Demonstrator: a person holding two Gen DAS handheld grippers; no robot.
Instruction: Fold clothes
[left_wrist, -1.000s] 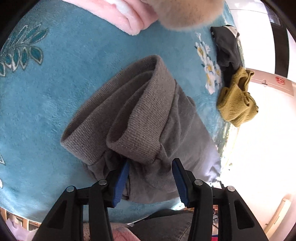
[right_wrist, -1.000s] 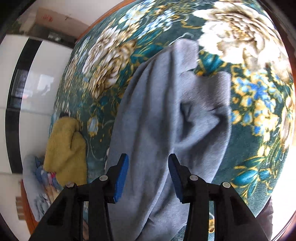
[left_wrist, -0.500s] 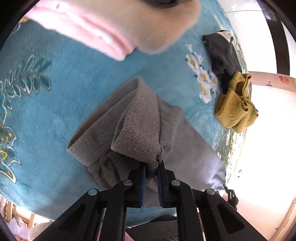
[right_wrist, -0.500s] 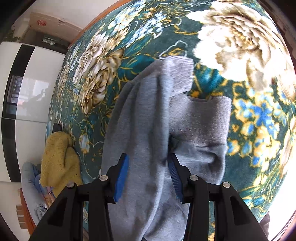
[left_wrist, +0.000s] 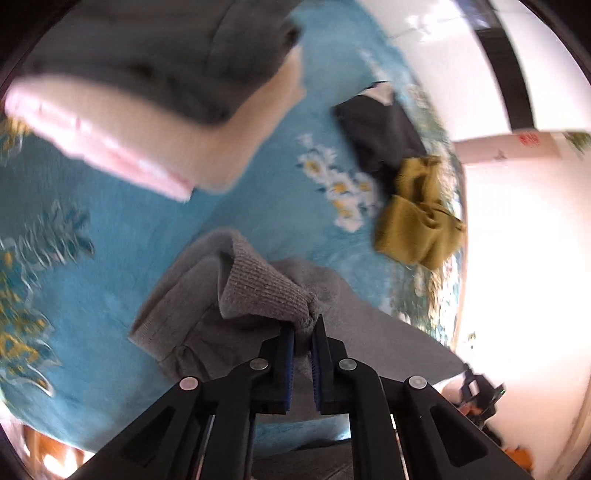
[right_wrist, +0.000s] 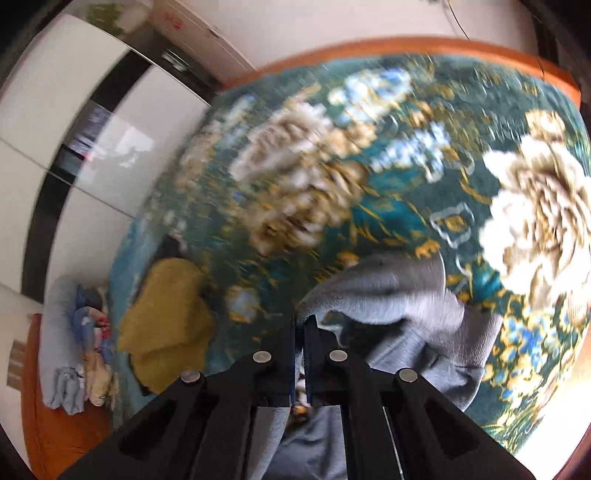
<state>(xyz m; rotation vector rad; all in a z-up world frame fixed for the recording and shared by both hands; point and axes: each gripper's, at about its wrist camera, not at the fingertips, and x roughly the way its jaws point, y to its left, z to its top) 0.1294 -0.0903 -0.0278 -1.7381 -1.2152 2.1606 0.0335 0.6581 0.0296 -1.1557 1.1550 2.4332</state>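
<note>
A grey sweater (left_wrist: 207, 317) lies bunched on the blue floral blanket (left_wrist: 122, 229). My left gripper (left_wrist: 303, 332) is shut on its ribbed cuff (left_wrist: 266, 291) and lifts it off the blanket. In the right wrist view the same grey sweater (right_wrist: 399, 295) is raised over the dark green flowered blanket (right_wrist: 369, 155). My right gripper (right_wrist: 300, 325) is shut on a fold of its edge. The rest of the sweater hangs below my fingers, partly hidden.
A stack of folded clothes, grey on cream on pink (left_wrist: 155, 110), lies at the top left. A black garment (left_wrist: 384, 136) and a mustard sweater (left_wrist: 417, 221) lie at the blanket's right edge; the mustard one also shows in the right wrist view (right_wrist: 166, 317), beside a pile of bluish clothes (right_wrist: 70, 347).
My right gripper has closed on the sweater's edge and lifted it. My left gripper, which closed on the cuff half a second ago, has pulled it up and back. Both views are blurred by motion.
</note>
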